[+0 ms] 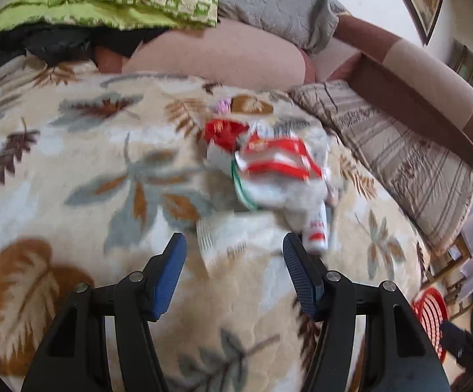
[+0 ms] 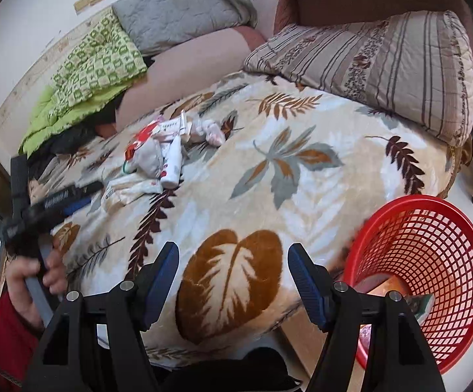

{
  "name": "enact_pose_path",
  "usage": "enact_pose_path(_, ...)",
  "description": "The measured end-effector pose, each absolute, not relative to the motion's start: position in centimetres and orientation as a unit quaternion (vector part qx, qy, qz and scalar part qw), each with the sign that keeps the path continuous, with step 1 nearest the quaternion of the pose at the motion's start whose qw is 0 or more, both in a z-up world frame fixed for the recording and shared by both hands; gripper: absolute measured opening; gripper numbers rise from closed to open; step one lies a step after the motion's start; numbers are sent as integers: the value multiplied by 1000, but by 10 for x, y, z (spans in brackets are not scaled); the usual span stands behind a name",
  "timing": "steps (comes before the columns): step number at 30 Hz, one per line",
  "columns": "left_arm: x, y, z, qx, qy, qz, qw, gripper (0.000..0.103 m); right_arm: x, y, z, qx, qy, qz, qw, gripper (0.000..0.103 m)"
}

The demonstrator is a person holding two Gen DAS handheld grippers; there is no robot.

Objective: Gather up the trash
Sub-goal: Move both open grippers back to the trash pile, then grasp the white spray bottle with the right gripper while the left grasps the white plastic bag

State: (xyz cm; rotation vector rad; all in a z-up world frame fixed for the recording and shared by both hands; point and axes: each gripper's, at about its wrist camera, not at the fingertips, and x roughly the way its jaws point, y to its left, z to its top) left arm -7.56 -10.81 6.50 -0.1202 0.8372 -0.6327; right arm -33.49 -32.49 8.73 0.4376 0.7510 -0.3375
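Both my claws gape wide and empty, left gripper (image 1: 235, 245) just short of a white wrapper (image 1: 233, 238). Beyond it lies the trash pile (image 1: 269, 163) on the blanket (image 1: 73, 163). Right gripper (image 2: 233, 258) hovers near the red basket (image 2: 432, 261)

A fuzzy plush blanket (image 2: 269, 176) lower centre, a glossy plastic basket (image 2: 432, 261) lower right, crinkled shiny wrappers (image 1: 275, 163) mid-frame.

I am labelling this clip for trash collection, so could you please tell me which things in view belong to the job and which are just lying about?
Belongs to the job:
- wrapper pile
- white tube
- crumpled tissue
- red basket
- left tool, open
- right tool, open

Just lying about:
- leaf blanket
- striped pillow
- grey pillow
- green quilt
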Motion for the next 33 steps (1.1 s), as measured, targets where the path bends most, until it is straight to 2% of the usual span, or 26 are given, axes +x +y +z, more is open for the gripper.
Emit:
enact_pose_path(6, -57, -136, 52, -14, 404, -333, 852, 61, -311, -319, 98, 206, 374, -152, 891, 74)
enact_pose_path(12, -72, -166, 36, 110, 403, -325, 848, 61, -269, -323, 111, 237, 376, -122, 887, 74)
enact_pose_path(14, -76, -166, 34, 123, 401, -320, 850, 56, -250, -327, 109, 242, 381, -122, 884, 74)
enact_pose_path(16, -72, -161, 35, 114, 404, -314, 852, 44, -223, -332, 103, 249, 392, -116, 878, 74)
enact_pose_path(17, -69, -157, 36, 108, 404, -310, 854, 42, -209, -334, 100, 257, 392, -111, 877, 74)
enact_pose_path(21, -54, -147, 35, 63, 425, -308, 849, 41, -146, -331, 79, 236, 414, -109, 872, 72)
enact_pose_path(23, -53, -150, 34, 66, 423, -305, 851, 41, -121, -332, 65, 228, 431, -116, 865, 61)
enact_pose_path(27, -49, -155, 31, 67, 427, -299, 851, 52, -92, -336, 33, 230, 445, -134, 855, 53)
enact_pose_path(30, -46, -155, 30, 61, 424, -293, 855, 55, -88, -340, 20, 246, 437, -120, 857, 32)
enact_pose_path(33, -42, -157, 29, 53, 424, -289, 857, 61, -95, -343, 29, 255, 415, -122, 865, 32)
